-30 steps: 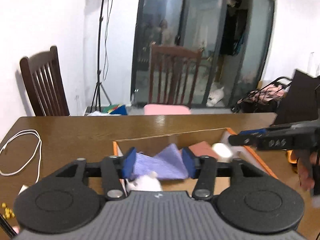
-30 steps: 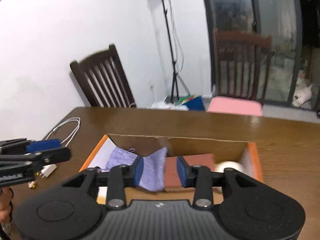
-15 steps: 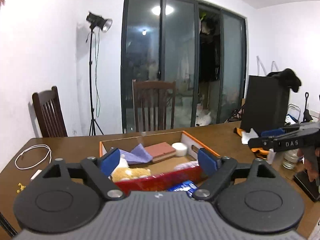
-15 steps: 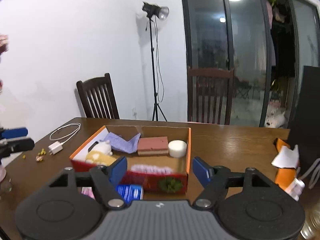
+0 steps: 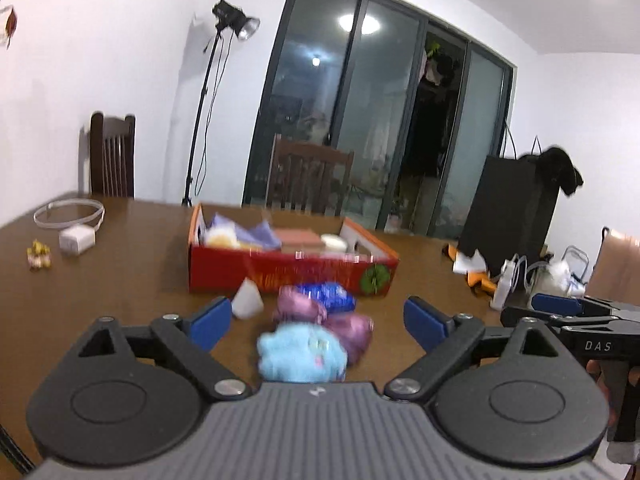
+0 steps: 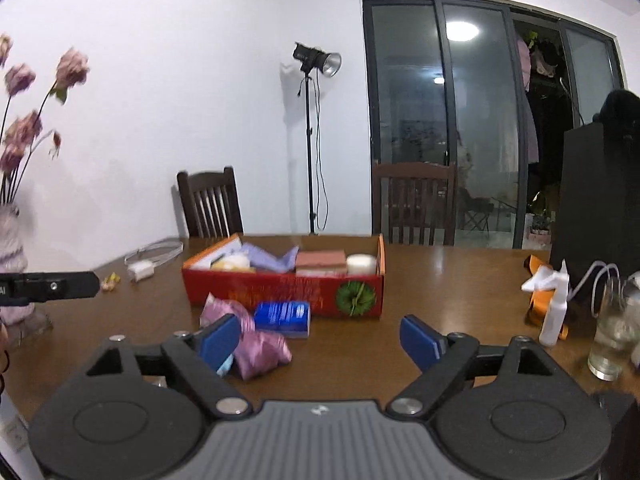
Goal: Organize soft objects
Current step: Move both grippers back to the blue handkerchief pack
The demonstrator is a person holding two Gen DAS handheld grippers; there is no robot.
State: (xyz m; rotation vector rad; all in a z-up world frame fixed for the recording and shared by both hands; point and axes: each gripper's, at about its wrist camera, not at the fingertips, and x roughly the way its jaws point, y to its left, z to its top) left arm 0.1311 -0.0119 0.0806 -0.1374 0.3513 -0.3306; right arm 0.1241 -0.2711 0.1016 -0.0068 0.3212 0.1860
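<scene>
Wooden table point(image 6: 420, 280), brown and glossy, in a white-walled room with dark sliding glass doors point(image 6: 460, 120), two dark wooden chairs point(image 6: 210, 206) and a studio lamp on a stand point(image 6: 314, 64).

Item one: red box point(image 6: 280, 290), orange-edged, open at the top, with a green round emblem on its near wall; any lettering there is too blurred for me to read. Inside it I see a purple cloth point(image 6: 272, 260), a pink block point(image 6: 320, 260), a white round piece point(image 6: 361, 264) and something pale yellow at the left end.

Item two: soft things loose on the table in front of the box: a light blue plush point(image 5: 302, 354) nearest my left tool, pink-purple shiny fabric point(image 6: 256, 344) just beside it, a blue packet point(image 6: 283, 316) touching the fabric, and a small white cone-like piece point(image 5: 247, 300) close by.

Item three: left gripper point(image 5: 318, 322), blue pads spreading apart, nothing pinched; the blue plush lies on the table low between them.

Item four: right gripper point(image 6: 320, 338), pads likewise spreading, holding nothing; its left pad overlaps the pink fabric in view, and I cannot tell whether it touches it. Seen from the left camera, its side reads "DAS".

Item five: white charger and coiled cable point(image 5: 76, 236) at the table's far left, a drinking glass point(image 6: 610, 332) and a white spray bottle point(image 6: 554, 312) at the right, and pink flowers point(image 6: 24, 120) at the left edge.
</scene>
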